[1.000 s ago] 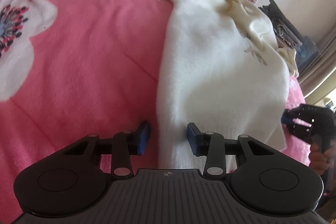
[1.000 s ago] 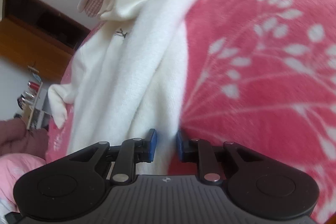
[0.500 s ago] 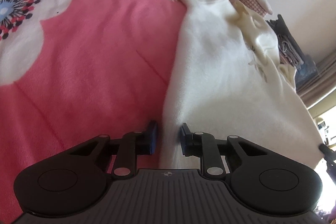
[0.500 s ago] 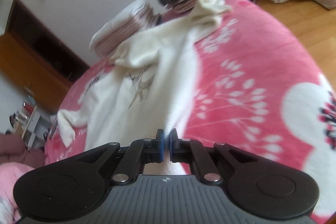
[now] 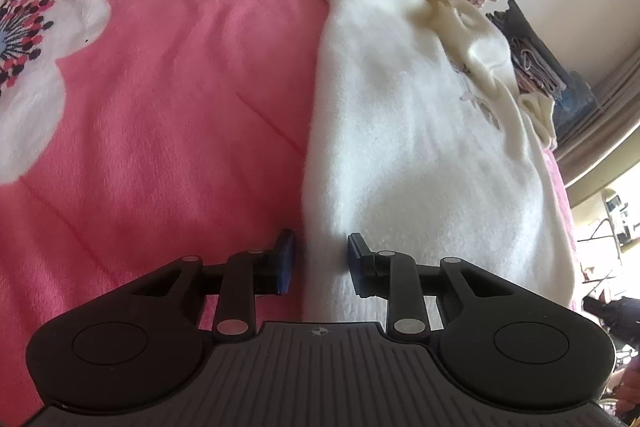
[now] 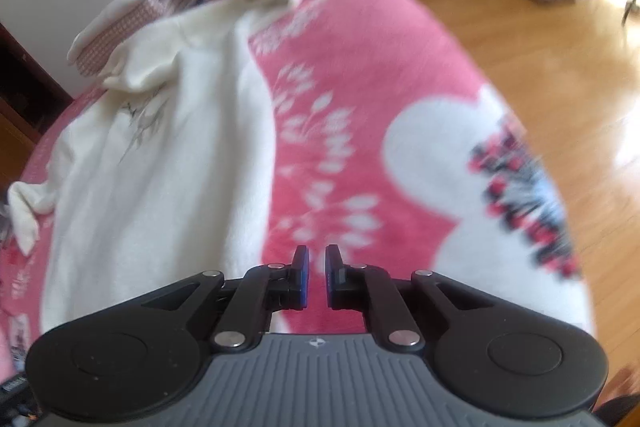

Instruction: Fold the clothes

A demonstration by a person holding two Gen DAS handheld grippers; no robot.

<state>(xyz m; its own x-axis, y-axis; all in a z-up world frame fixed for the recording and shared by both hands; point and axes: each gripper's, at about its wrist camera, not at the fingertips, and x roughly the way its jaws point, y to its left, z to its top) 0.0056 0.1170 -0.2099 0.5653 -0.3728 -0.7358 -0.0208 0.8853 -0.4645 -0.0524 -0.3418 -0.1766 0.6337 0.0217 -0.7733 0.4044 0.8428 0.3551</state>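
left claw (image 5: pixel 320 263): part-open astride sweater (image 5: pixel 420 131) hem | sweater runs toward 12 | right claw (image 6: pixel 316 277): near-closed, just opening, empty, sweater at 10

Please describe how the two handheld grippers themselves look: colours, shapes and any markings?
The left gripper and the right gripper look alike: a dark grey ribbed body with a small cross mark, two rounded black lobes with circular discs, black linkage arms with silver rivets, and black jaws faced with blue pads. No cables show.
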